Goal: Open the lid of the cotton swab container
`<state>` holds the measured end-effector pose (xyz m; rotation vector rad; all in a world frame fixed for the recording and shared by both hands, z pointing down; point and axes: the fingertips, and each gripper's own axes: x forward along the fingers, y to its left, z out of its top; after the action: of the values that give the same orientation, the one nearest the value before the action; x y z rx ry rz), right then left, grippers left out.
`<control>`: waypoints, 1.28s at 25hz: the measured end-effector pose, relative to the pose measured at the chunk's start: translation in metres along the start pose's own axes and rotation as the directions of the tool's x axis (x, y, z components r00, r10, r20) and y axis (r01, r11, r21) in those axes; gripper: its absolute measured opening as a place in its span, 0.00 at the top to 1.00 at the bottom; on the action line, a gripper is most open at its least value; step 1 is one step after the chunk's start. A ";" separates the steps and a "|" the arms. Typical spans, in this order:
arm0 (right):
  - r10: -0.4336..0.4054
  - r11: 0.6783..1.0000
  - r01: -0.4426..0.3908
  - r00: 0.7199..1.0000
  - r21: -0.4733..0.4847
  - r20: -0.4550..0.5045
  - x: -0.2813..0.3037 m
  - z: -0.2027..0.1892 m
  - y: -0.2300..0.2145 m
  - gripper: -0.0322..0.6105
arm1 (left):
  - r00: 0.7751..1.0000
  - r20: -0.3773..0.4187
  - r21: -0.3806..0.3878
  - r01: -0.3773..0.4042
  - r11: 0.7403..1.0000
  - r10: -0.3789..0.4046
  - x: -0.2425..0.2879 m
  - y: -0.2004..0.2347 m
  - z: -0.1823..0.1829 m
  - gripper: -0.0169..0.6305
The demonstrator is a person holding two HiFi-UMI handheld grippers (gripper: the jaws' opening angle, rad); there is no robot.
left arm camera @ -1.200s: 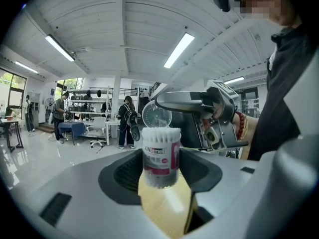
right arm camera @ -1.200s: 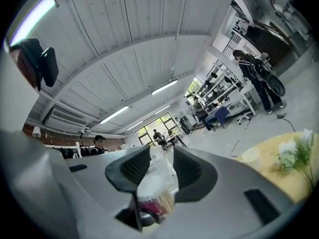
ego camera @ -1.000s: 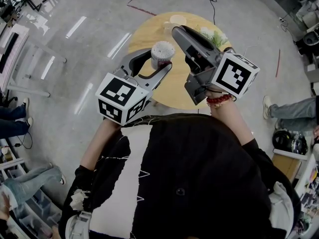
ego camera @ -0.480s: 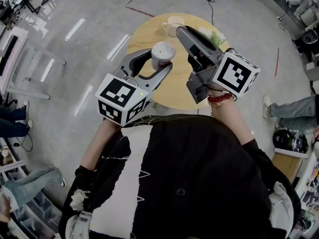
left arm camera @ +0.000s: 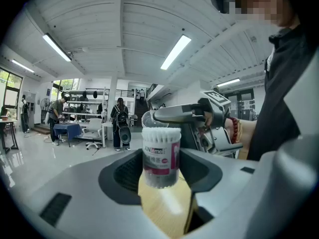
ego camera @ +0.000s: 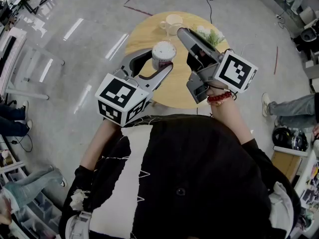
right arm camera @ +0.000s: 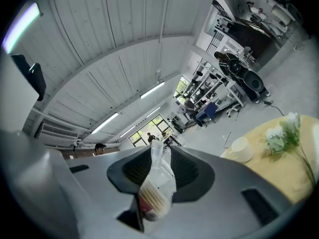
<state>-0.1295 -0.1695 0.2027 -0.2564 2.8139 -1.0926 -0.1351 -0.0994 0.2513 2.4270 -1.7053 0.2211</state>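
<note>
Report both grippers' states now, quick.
Left gripper: closed on the cotton swab container.
Right gripper: closed on the clear lid.

Grey glossy floor [ego camera: 75,73] w/ light reflections, red tape line [ego camera: 141,10]; round wood bench [ego camera: 142,34]. White ribbed ceiling [left arm camera: 124,24], strip lights [left arm camera: 175,52]. Windows [left arm camera: 9,86] far left, shelving [left arm camera: 82,96] at back.
</note>
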 end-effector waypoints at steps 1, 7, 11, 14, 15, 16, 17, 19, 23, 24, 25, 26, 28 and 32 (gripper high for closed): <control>0.002 1.000 -0.002 1.000 0.012 0.000 0.001 -0.001 -0.001 0.77 | 1.000 0.001 0.000 0.000 1.000 0.000 0.000 0.001 0.000 0.61; 0.012 0.999 -0.012 1.000 0.051 0.002 0.003 -0.004 -0.004 0.77 | 1.000 0.006 0.003 -0.001 1.000 0.001 0.000 0.002 0.000 0.61; 0.017 0.997 -0.017 1.000 0.071 -0.001 0.004 -0.006 -0.006 0.77 | 1.000 0.011 0.007 -0.006 1.000 0.006 0.000 0.004 0.001 0.61; 0.016 0.996 -0.016 1.000 0.086 -0.003 0.003 -0.007 -0.008 0.77 | 1.000 0.014 0.007 -0.010 1.000 0.010 0.000 0.004 0.002 0.61; 0.017 0.996 -0.016 1.000 0.088 -0.003 0.003 -0.007 -0.008 0.77 | 1.000 0.014 0.008 -0.011 1.000 0.011 0.000 0.005 0.002 0.61; 0.017 0.996 -0.017 1.000 0.091 -0.004 0.003 -0.008 -0.008 0.77 | 1.000 0.014 0.009 -0.011 1.000 0.011 -0.001 0.005 0.002 0.61; 0.018 0.995 -0.018 1.000 0.094 -0.005 0.003 -0.008 -0.009 0.77 | 1.000 0.014 0.010 -0.012 1.000 0.012 -0.001 0.005 0.002 0.61; 0.019 0.995 -0.018 1.000 0.097 -0.006 0.003 -0.009 -0.010 0.76 | 1.000 0.014 0.011 -0.012 1.000 0.012 0.001 0.004 0.001 0.61; 0.011 0.996 -0.010 1.000 0.086 -0.015 0.001 -0.010 -0.014 0.75 | 1.000 0.014 0.011 -0.010 1.000 0.010 0.003 0.003 0.000 0.61; 0.012 0.996 -0.010 1.000 0.089 -0.017 0.002 -0.010 -0.015 0.75 | 1.000 0.014 0.011 -0.009 1.000 0.009 0.003 0.004 0.000 0.61; 0.013 0.995 -0.011 1.000 0.095 -0.018 0.003 -0.011 -0.015 0.74 | 1.000 0.015 0.010 -0.009 1.000 0.009 0.003 0.005 0.000 0.61; 0.013 0.995 -0.011 1.000 0.102 -0.017 0.004 -0.011 -0.015 0.74 | 1.000 0.016 0.009 -0.008 1.000 0.008 0.002 0.006 0.000 0.61; 0.011 0.993 -0.009 1.000 0.115 -0.017 0.004 -0.011 -0.018 0.74 | 1.000 0.018 0.008 -0.006 1.000 0.006 0.002 0.006 0.001 0.61; 0.013 0.987 -0.010 1.000 0.162 -0.014 0.004 -0.014 -0.022 0.72 | 1.000 0.021 0.007 -0.005 1.000 0.005 0.002 0.006 0.001 0.61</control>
<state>-0.1330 -0.1772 0.2276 -0.2172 2.7152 -1.3170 -0.1399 -0.1037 0.2511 2.4391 -1.7220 0.2031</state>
